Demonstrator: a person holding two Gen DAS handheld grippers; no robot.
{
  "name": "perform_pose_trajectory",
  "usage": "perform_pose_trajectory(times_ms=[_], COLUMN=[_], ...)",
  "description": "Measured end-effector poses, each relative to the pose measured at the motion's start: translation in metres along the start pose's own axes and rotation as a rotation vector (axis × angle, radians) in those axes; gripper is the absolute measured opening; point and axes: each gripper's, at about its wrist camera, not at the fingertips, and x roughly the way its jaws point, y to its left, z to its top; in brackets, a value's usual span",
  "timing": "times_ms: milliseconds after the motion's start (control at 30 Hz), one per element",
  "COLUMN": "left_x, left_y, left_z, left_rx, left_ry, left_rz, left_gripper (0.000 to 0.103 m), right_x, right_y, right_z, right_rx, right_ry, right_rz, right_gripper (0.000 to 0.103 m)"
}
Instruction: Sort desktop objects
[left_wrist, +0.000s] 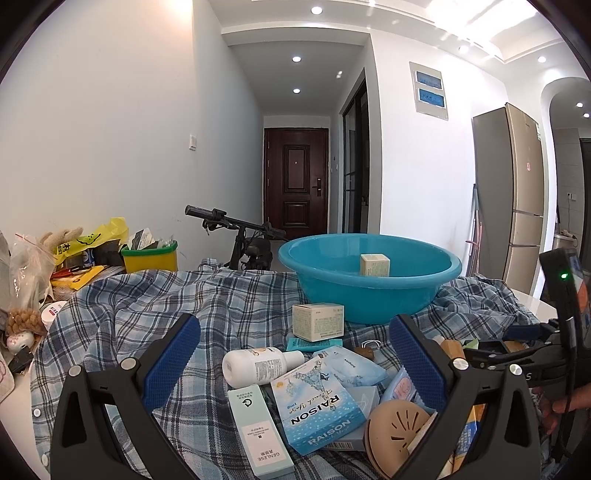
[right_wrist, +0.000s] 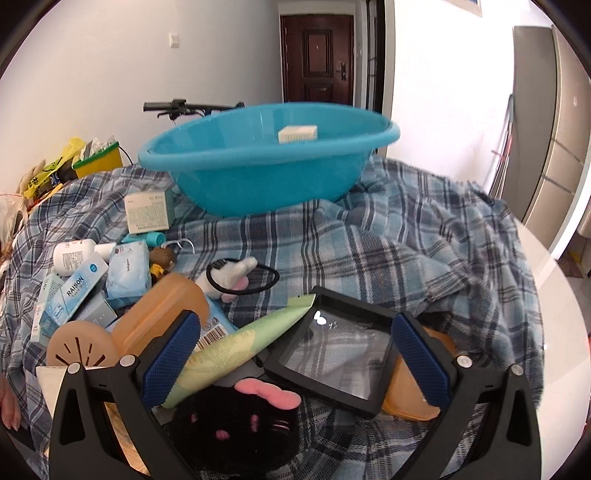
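A blue basin (left_wrist: 369, 291) (right_wrist: 258, 184) stands on the plaid cloth (left_wrist: 184, 299) (right_wrist: 406, 240) with one cream box (left_wrist: 374, 264) (right_wrist: 297, 133) inside. My left gripper (left_wrist: 295, 362) is open above a pile: a white bottle (left_wrist: 258, 365), a blue RAISON box (left_wrist: 317, 410), a green GENLESE box (left_wrist: 256, 428) and a tan round disc (left_wrist: 397, 435). My right gripper (right_wrist: 295, 350) is open over a green tube (right_wrist: 240, 347), a black square frame (right_wrist: 340, 350) and a black plush cat (right_wrist: 236, 428). Neither holds anything.
A cream carton (left_wrist: 317, 321) (right_wrist: 147, 212) stands in front of the basin. A hair tie with a white plush (right_wrist: 236, 277) lies mid-cloth. A yellow-green bin (left_wrist: 149, 256) and bags crowd the far left. The white table edge (right_wrist: 554, 332) shows at right. A bicycle handlebar (left_wrist: 221, 218) stands behind.
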Motion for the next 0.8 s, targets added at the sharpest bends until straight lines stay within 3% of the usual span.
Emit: perform_pose_trajectory(times_ms=[167,300,433,633,800], left_x=[-0.002,-0.005,-0.008,-0.026,-0.032], left_y=[-0.001,-0.005,-0.004,-0.009,-0.010], left_z=[0.000,0.000,0.002,0.000,0.002], left_rx=[0.006,0.027,-0.004,0.024,0.036], left_ry=[-0.010,-0.002,0.071,0.098,0.127], left_rz=[0.002,-0.007,-0.056,-0.049,-0.085], left_gripper=[0.103,0.103,0.103,0.103,0.103], right_x=[-0.048,-0.075,-0.086,-0.109,-0.111], right_y=[0.005,0.004,0.009,0.012,0.011], right_z=[-0.009,-0.018,-0.023,-0.037,-0.034], right_rx=[-0.009,-0.005,-0.028,-0.026,-0.072], right_ry=[-0.219,-0.320,-0.342,-0.411,-0.359], right_rz=[0.013,0.024,0.026,0.000,0.047], right_gripper=[0.103,0.103,0.103,0.103,0.103])
